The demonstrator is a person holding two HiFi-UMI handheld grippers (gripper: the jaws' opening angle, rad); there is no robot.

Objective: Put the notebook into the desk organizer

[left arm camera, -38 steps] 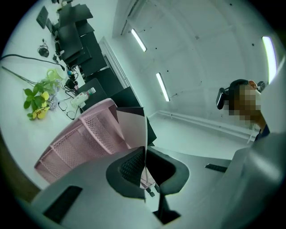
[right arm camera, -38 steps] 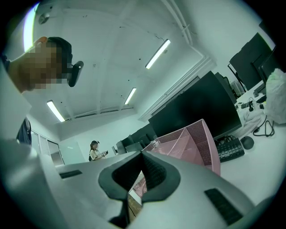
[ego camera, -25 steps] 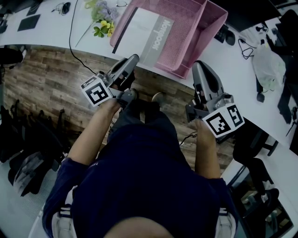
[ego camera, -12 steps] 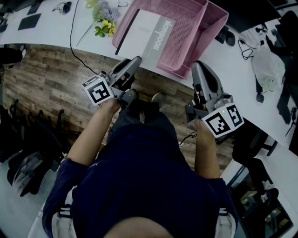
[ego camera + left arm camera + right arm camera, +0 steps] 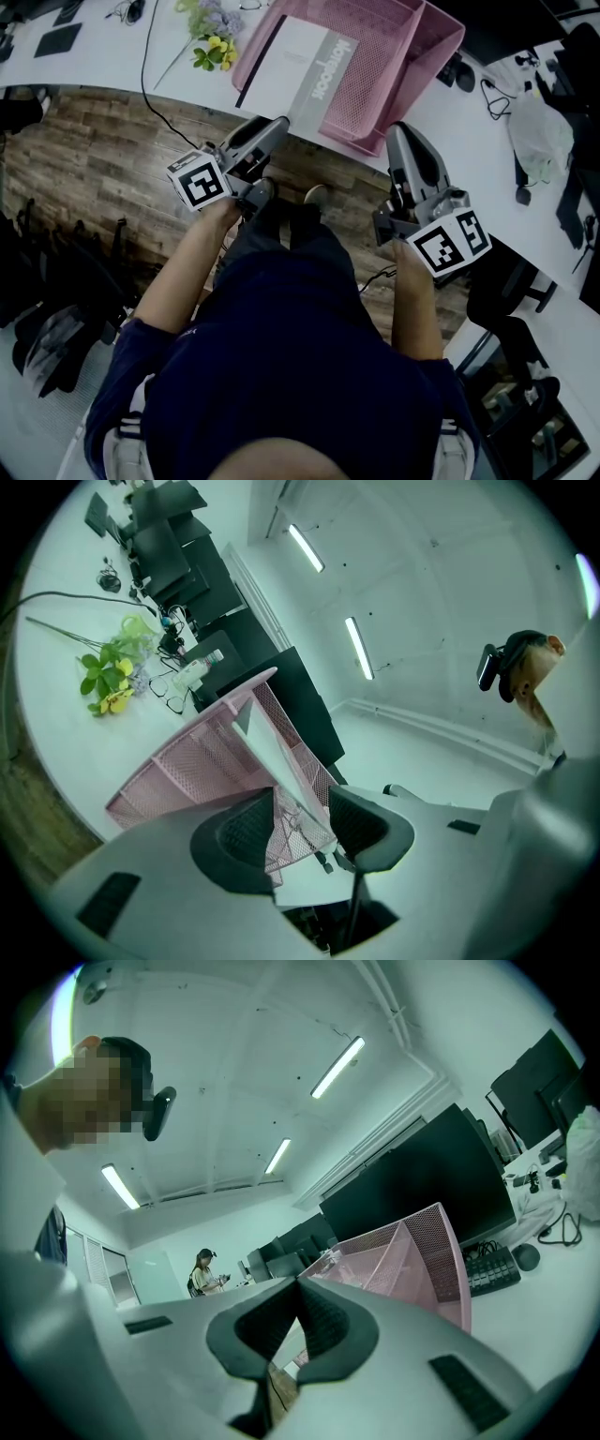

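Note:
A pink mesh desk organizer lies on the white desk. The notebook, white with a grey spine strip, leans inside it. My left gripper hovers at the desk's near edge, just short of the notebook's near end. Its jaws have just been opening and stand open. In the left gripper view the notebook and the organizer show through the gap of that gripper, and the pads do not press the notebook. My right gripper is shut and empty beside the organizer's near right corner; its pads meet.
Yellow and purple flowers and a black cable lie left of the organizer. A keyboard and mouse, a white bag and dark monitors stand to the right. A person stands far off. Wood floor lies below the desk's edge.
The left gripper's jaws have parted from shut to wide open at the notebook's near end. The notebook stays in the organizer. The right gripper has not moved.

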